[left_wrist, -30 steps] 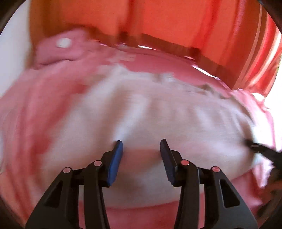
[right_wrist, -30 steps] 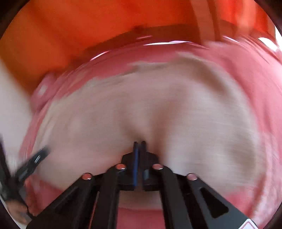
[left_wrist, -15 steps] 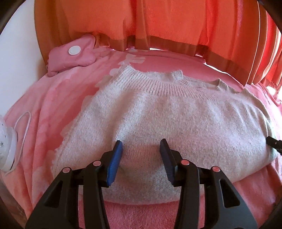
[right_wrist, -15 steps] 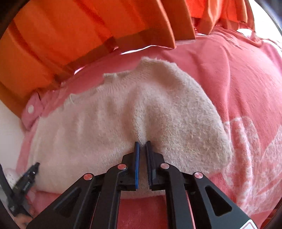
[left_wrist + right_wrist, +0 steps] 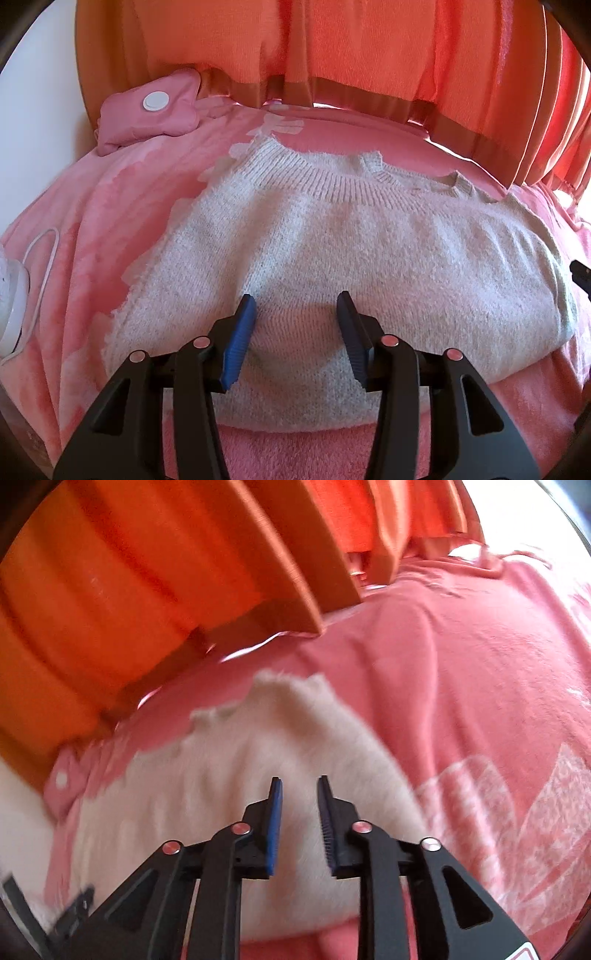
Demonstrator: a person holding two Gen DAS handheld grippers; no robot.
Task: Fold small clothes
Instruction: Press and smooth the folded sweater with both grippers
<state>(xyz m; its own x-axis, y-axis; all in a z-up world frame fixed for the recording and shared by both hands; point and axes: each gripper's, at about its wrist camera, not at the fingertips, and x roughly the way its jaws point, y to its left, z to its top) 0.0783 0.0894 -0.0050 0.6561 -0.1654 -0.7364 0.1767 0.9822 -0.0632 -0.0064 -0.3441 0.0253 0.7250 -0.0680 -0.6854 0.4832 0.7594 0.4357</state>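
Observation:
A cream knitted sweater (image 5: 351, 251) lies folded on a pink blanket (image 5: 92, 206), its ribbed hem along the far side. My left gripper (image 5: 297, 306) is open and empty, just above the sweater's near edge. In the right wrist view the sweater (image 5: 229, 786) looks blurred; my right gripper (image 5: 299, 786) is open over it and holds nothing. The tip of the right gripper (image 5: 581, 273) shows at the right edge of the left wrist view, and the left gripper (image 5: 74, 910) shows at the lower left of the right wrist view.
Orange curtains (image 5: 332, 51) hang behind the bed. A pink pouch with a white button (image 5: 147, 110) lies at the far left. A white device with a cord (image 5: 14, 295) sits at the left edge. The blanket (image 5: 480, 683) spreads right of the sweater.
My right gripper was shut on the sweater's fold and has opened and let go, lifting back slightly. My left gripper stayed open and nearly still over the near edge.

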